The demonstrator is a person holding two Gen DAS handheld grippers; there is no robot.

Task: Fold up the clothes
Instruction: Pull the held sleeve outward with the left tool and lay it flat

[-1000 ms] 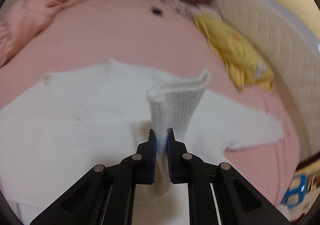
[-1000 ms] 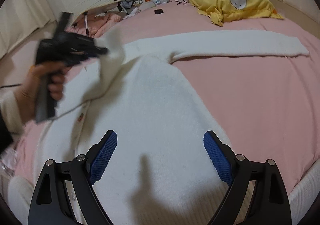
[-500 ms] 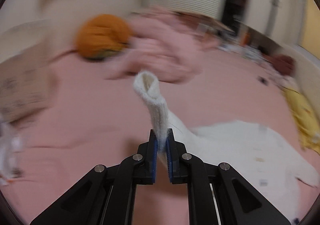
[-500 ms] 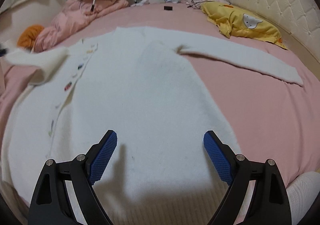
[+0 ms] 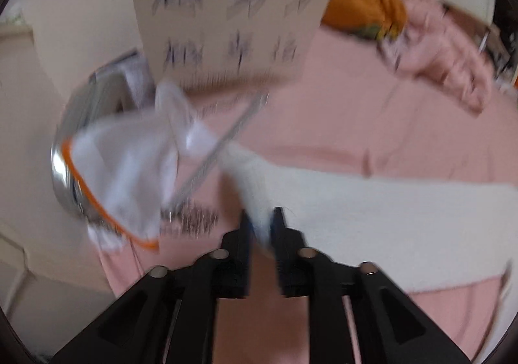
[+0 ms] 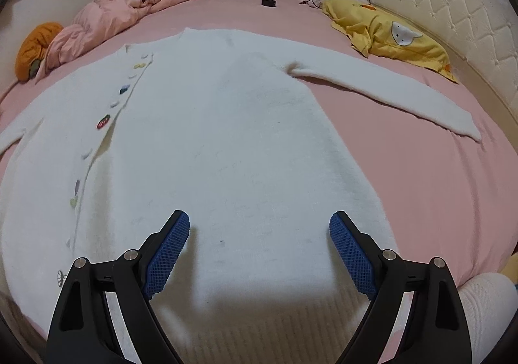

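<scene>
A white fuzzy cardigan with coloured buttons lies spread flat on the pink bed, one sleeve stretched out to the right. My right gripper is open and empty, low over the cardigan's ribbed hem. My left gripper is shut on the cuff of the other sleeve, which stretches away to the right across the bed near its left edge. The left wrist view is blurred by motion.
A yellow pillow lies by the padded headboard. A pink quilt and an orange cushion lie at the far left. Beside the bed in the left wrist view stand a bin with a white bag and a lettered cardboard box.
My left gripper has carried the sleeve cuff from over the cardigan's body out to the left, down to the bed's edge. The sleeve now lies stretched out. My right gripper stayed open over the hem.
</scene>
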